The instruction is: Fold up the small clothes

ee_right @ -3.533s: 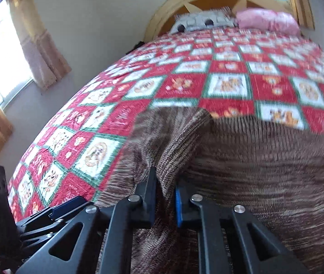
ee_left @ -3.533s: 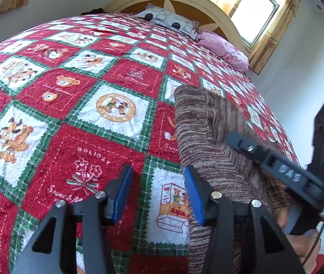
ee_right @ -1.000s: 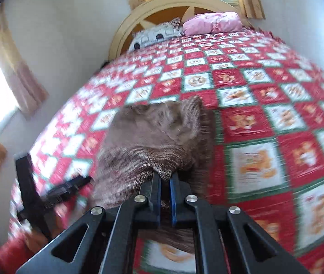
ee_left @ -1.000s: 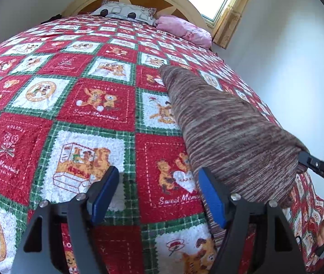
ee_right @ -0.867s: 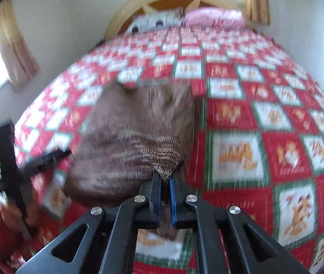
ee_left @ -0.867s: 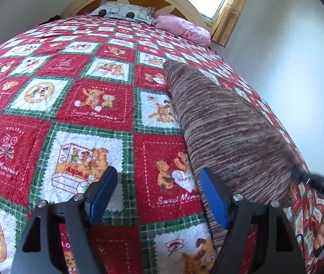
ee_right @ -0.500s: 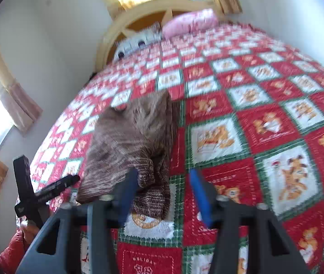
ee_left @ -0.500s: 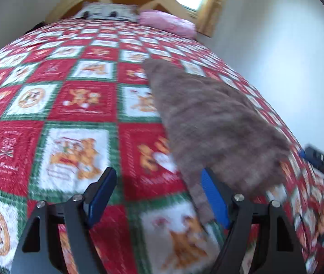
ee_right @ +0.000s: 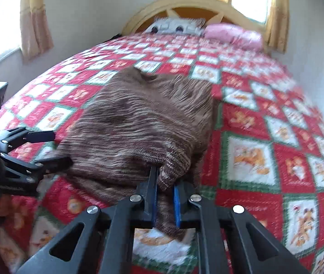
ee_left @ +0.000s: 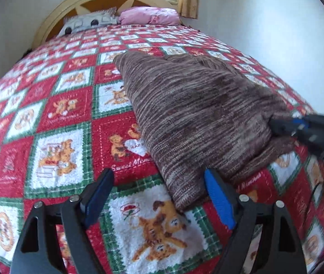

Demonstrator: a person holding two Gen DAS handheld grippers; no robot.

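Blue-padded right gripper (ee_right: 164, 196) pinches the near edge of the brown knit garment (ee_right: 136, 123); left gripper (ee_left: 159, 196) spread wide, its right pad beside the garment's near corner. Garment lies folded on the red quilt (ee_left: 54, 107)

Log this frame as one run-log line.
step: fold | item: brown knit garment folded on quilt | left claw: open, empty | right claw: closing on garment edge, grip unclear

The bed (ee_left: 54, 118) wears a red patchwork quilt (ee_left: 25, 137); on it lie a brown sweater (ee_left: 196, 105) and two pillows.
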